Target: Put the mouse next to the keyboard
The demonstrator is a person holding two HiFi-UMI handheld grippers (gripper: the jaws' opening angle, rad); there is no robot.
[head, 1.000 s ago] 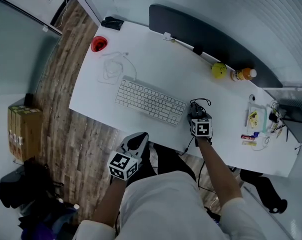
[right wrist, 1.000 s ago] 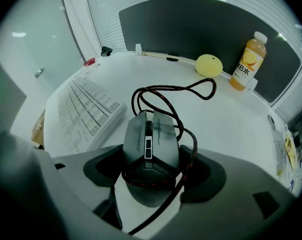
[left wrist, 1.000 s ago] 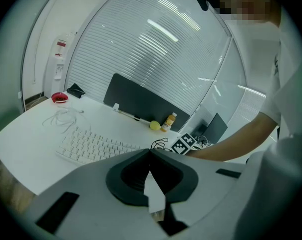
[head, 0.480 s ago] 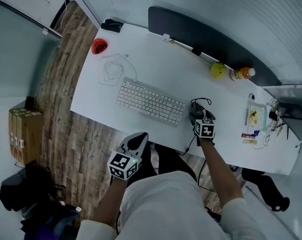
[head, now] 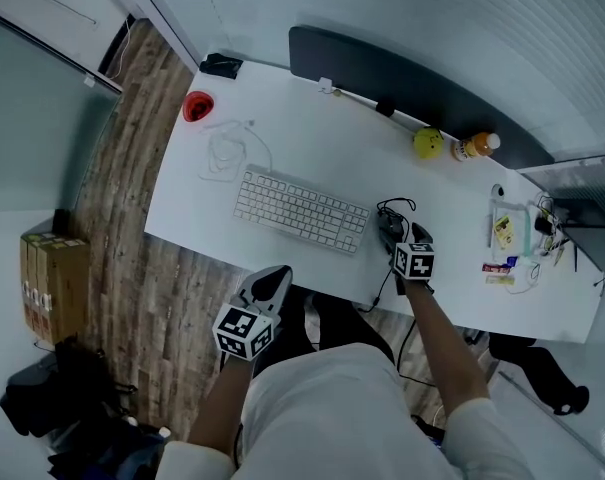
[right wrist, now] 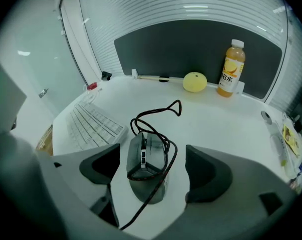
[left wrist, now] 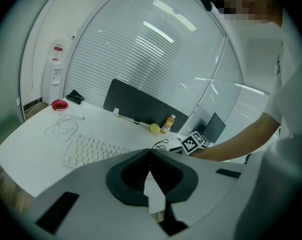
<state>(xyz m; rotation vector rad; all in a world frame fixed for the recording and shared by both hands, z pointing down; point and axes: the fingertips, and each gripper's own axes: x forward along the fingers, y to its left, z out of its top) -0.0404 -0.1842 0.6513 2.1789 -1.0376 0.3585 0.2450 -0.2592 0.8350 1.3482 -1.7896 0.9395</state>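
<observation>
We hold the right gripper (head: 402, 240) out at the end of a straight forearm, low over the near edge of the bench (head: 312, 138). Its jaws stand wide apart on either side of the mouse (right wrist: 146, 174), and neither pad touches it, so the mouse is released. The mouse lies flat just beside the right end of the keyboard (head: 300, 211), with its black cable (right wrist: 160, 114) looped over its back and curling away behind it. The left gripper (head: 272, 283) hangs short of the bench, in front of our body, with its jaws pressed together on nothing. Compared with a second ago, the right gripper has drawn back slightly toward the bench edge. The mouse and keyboard lie as they did, and the left gripper has barely shifted. The bench is white. A dark panel (head: 402, 78) stands along its far side, and in front of it are a yellow ball (head: 428, 143) and an orange bottle (head: 477, 147). A loose white cord (head: 227, 148) and a small red thing (head: 196, 106) lie at the far left. Small clutter sits at the right end. To the left are a wood floor (head: 132, 198) and cardboard boxes (head: 52, 273). Slatted blinds fill the wall behind.
</observation>
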